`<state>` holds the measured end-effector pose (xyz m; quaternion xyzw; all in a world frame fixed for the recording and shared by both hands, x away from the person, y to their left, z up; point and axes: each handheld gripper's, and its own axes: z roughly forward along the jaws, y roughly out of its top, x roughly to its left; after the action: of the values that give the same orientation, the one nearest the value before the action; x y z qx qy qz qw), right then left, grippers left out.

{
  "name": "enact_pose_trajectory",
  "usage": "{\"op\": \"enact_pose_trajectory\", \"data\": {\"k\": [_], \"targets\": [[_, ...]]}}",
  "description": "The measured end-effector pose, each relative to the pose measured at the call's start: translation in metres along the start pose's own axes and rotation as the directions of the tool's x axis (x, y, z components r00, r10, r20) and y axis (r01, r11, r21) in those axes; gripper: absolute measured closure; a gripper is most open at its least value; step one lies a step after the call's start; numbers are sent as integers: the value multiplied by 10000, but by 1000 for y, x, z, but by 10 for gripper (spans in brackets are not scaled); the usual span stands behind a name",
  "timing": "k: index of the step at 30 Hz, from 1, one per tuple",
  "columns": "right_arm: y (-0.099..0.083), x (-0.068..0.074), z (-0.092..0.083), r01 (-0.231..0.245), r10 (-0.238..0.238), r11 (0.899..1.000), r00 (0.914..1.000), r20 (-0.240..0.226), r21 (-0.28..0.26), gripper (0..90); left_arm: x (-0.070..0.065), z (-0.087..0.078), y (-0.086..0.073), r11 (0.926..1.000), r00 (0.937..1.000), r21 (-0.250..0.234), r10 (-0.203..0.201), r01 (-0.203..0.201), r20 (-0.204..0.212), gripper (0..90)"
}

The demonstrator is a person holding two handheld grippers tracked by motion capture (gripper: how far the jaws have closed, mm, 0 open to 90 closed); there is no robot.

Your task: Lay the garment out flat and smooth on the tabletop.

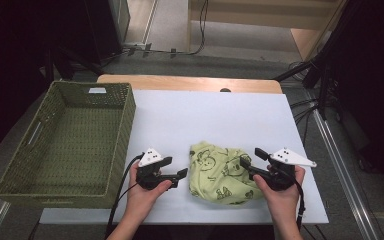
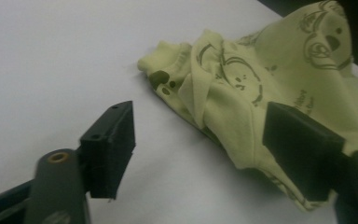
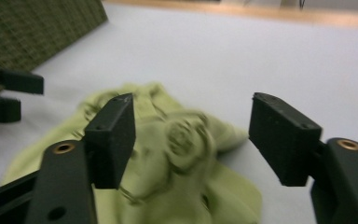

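The cloth (image 1: 220,172) is a light green piece w/ dark cartoon prints, all bunched up in a lump. In the high view the lump is a bit wider than deep, so its long way runs left to right across the worktop (image 1: 205,115). A ribbed cuff end (image 2: 168,58) pokes out on the side by the left gripper. Can't tell which end is the top of the cloth, too crumpled.

It lies near the front edge of the worktop, between both grippers. The left gripper (image 1: 177,175) is just beside the cloth's left edge, w/ a small strip of bare worktop between in the high view. In the left gripper view one jaw is over bare worktop & the other sits in front of the cloth's near fold. Jaws are about half open, nothing held.

The right gripper (image 1: 250,162) is at the cloth's right edge, jaws pointing left at it. In the right gripper view (image 3: 191,140) the cloth lies past & under the jaws, blurry. Jaws stand apart w/ nothing pinched between them.

The worktop has a plain white top w/ a wood strip along the back. A green woven basket (image 1: 70,142) sits at the left, hanging partly off the edge, well apart from the cloth. The room around is dark, w/ grey floor, black stands & cables at the back & right.
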<state>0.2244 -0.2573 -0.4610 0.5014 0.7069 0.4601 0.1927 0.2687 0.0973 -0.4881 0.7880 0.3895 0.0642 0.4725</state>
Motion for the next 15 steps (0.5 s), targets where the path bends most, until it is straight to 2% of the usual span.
{"op": "enact_pose_trajectory", "data": {"k": [2, 3, 5, 7, 10, 15], "targets": [[-6, -8, 7, -330, 343, 9982, 9991, -266, 500, 281, 0, 7, 1, 9999, 10000, 136, -32, 33, -55, 353], [-9, -10, 10, -488, 527, 9965, 9969, -581, 675, 304, -1, 11, 2, 9998, 9999, 173, -111, 112, -78, 365], [-13, -12, 16, -466, 577, 9943, 9915, -1162, 962, 363, -2, 19, 2, 9994, 9998, 318, -118, 124, -168, 392], [-15, -10, 18, -114, 266, 9931, 9913, -1293, 1166, 456, -3, 27, 3, 9988, 9995, 441, -210, 220, -242, 428], [-15, -9, 18, 63, 91, 9941, 9899, -1417, 1079, 585, -2, 39, 3, 9976, 9992, 644, -226, 247, -333, 488], [-18, -7, 18, 518, -385, 9938, 9905, -1318, 985, 765, -7, 54, 8, 9945, 9990, 1036, -73, 118, -435, 663]]}}
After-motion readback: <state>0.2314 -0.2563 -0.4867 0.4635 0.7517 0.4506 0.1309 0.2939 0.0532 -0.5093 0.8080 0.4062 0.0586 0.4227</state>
